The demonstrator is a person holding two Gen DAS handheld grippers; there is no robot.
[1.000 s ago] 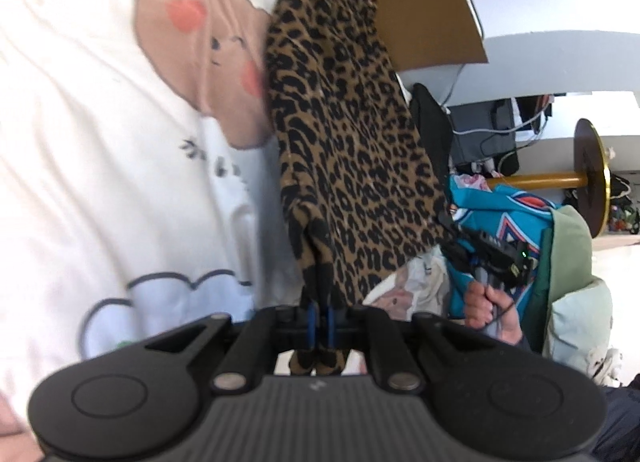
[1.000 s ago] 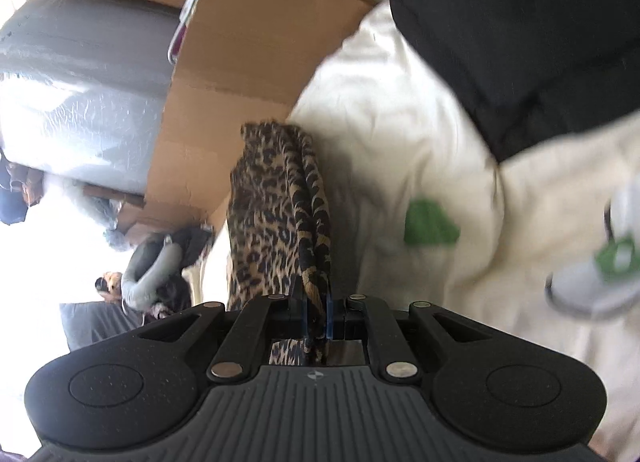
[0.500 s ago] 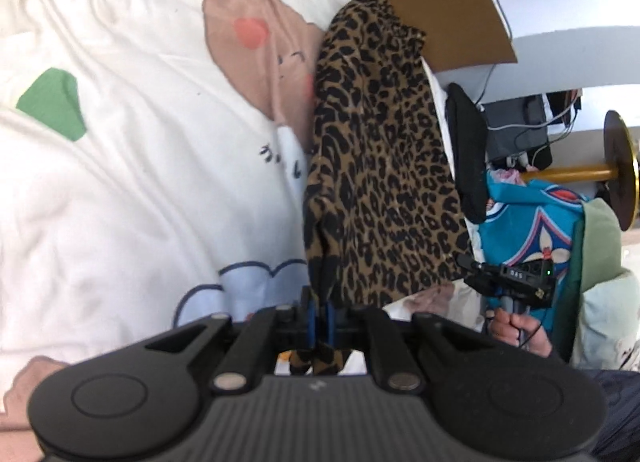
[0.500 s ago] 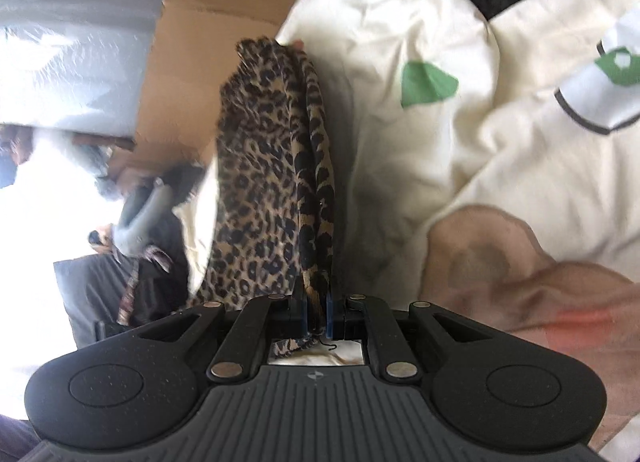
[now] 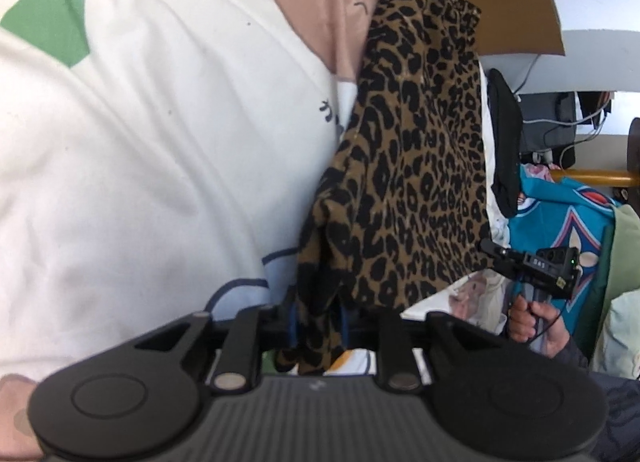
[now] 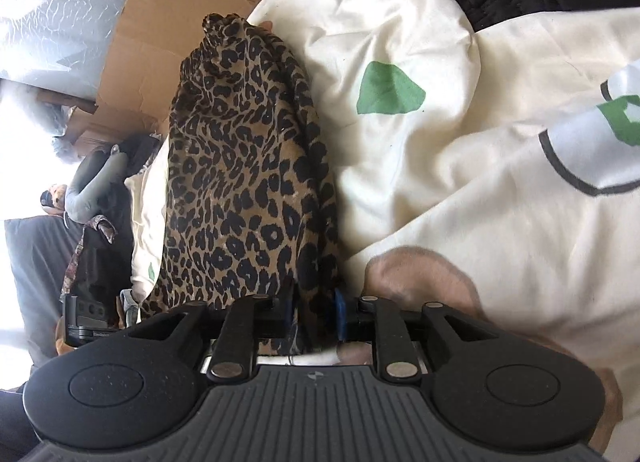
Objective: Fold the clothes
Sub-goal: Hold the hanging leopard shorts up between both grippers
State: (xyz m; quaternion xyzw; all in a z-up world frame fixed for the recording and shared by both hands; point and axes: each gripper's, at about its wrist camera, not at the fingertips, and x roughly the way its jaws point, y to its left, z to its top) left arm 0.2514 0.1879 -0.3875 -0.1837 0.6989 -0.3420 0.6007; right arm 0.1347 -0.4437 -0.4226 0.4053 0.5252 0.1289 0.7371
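Presently, both grippers pinch one leopard-print garment (image 5: 416,166): the left gripper (image 5: 316,318) has its jaws closed on a bunched edge, and the right gripper (image 6: 314,312) likewise has its jaws clamped on cloth. Ahead of each pair of jaws the garment runs lengthwise away from the camera, its long axis in line with the fingers, so the fabric appears stretched between the two grips, each seemingly holding one end; neither hand is nearer, as both are in contact. Whether it hangs free or partly rests on the bedding cannot be told. To the left of the left jaws, and to the right of the right jaws, spreads a cream bed cover (image 5: 140,134) printed with green patches and a pink cartoon figure. Beyond the garment's far end stands a cardboard box (image 6: 168,22). Right of the left jaws appear a teal garment (image 5: 560,218) and a hand (image 5: 534,320) holding a black device. The grip fits either spreading or laying a fold.
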